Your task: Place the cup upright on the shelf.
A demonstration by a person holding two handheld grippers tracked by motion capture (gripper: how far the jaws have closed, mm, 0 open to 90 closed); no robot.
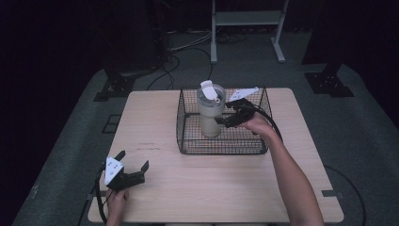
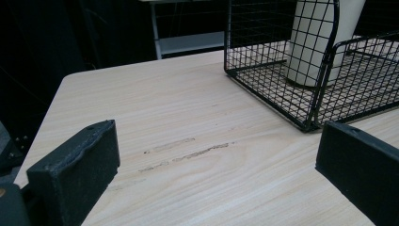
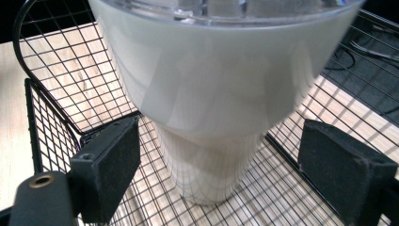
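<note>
Two black foam-padded jaws of the right hand-held gripper (image 3: 221,165) stood wide apart on either side of a tall cream-white tumbler with a clear plastic lid (image 3: 211,89), neither pad touching its tapered wall. The tumbler stood upright inside a black wire-mesh basket (image 1: 188,136) at the far middle of the pale wooden tabletop (image 1: 211,188). By the look of it, the step in hand was the approach for a grasp: the next move called for closing the jaws squarely on the tumbler's lower body, then lifting straight up to clear the basket's rim. The person's right forearm reached forward over the basket's near right corner, wrist angled inward so the gripper pointed at the tumbler from the side. The left hand-held gripper (image 1: 133,165) rested low near the tabletop's front left corner, its jaws also spread wide, holding nothing, well apart from the basket.
</note>
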